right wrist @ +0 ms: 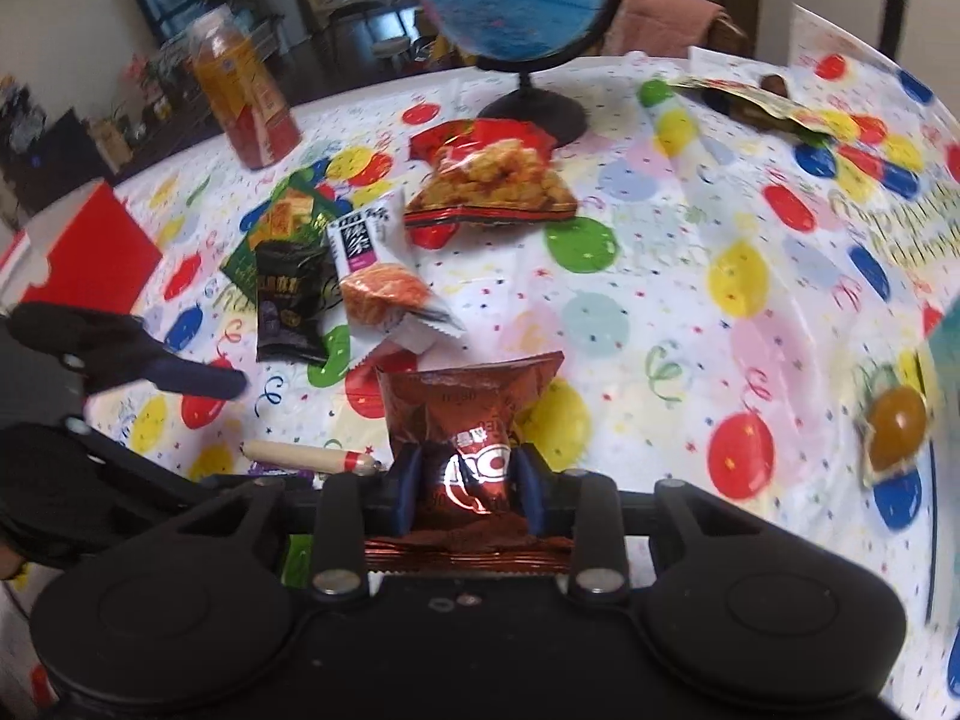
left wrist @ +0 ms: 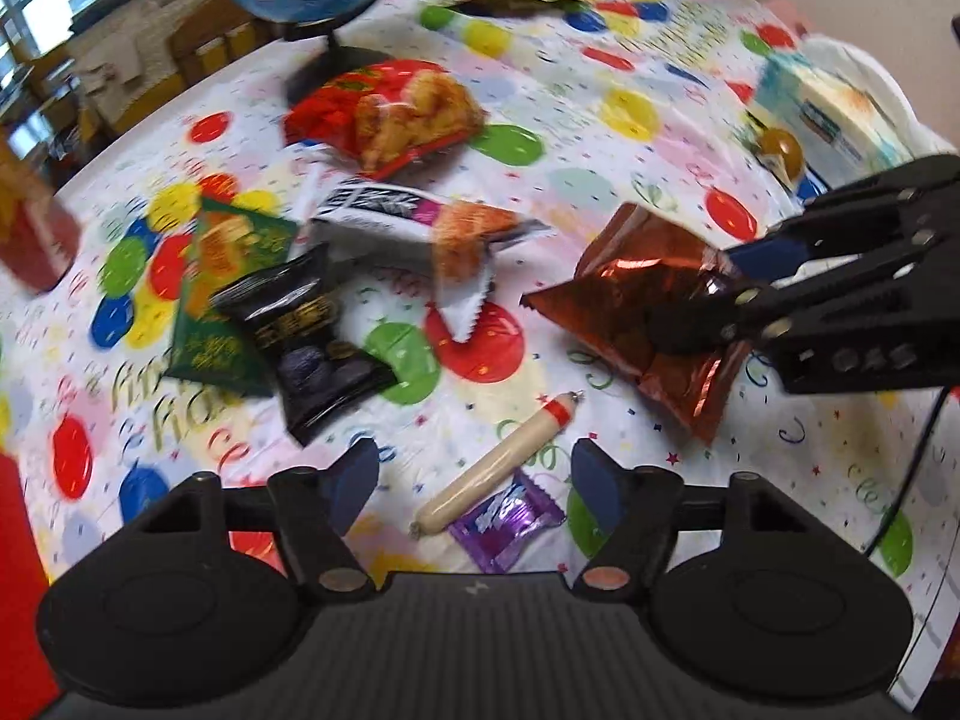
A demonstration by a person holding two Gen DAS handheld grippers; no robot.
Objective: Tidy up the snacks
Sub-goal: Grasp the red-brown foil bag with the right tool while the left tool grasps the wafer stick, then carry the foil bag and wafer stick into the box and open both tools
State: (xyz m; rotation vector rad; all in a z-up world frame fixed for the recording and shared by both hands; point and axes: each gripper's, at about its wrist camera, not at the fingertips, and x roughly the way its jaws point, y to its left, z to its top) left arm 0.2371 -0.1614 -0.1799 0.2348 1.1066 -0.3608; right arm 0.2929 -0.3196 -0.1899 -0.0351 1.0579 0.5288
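My right gripper (right wrist: 468, 483) is shut on a shiny brown snack bag (right wrist: 474, 414), which also shows in the left wrist view (left wrist: 636, 294) with the right gripper (left wrist: 714, 294) clamped on it. My left gripper (left wrist: 474, 483) is open and empty, just above a cream sausage stick (left wrist: 498, 462) and a purple wrapper (left wrist: 507, 519). A pile of snacks lies ahead: a black packet (left wrist: 306, 330), a green packet (left wrist: 222, 294), a white packet (left wrist: 420, 222) and a red bag of fried snacks (left wrist: 390, 111).
A globe on a black stand (right wrist: 516, 6) stands at the back. An orange drink bottle (right wrist: 243, 93) and a red box (right wrist: 90, 252) are at the left. A wrapped brown egg (right wrist: 897, 423) lies at the right. A balloon-print cloth (left wrist: 600, 138) covers the table.
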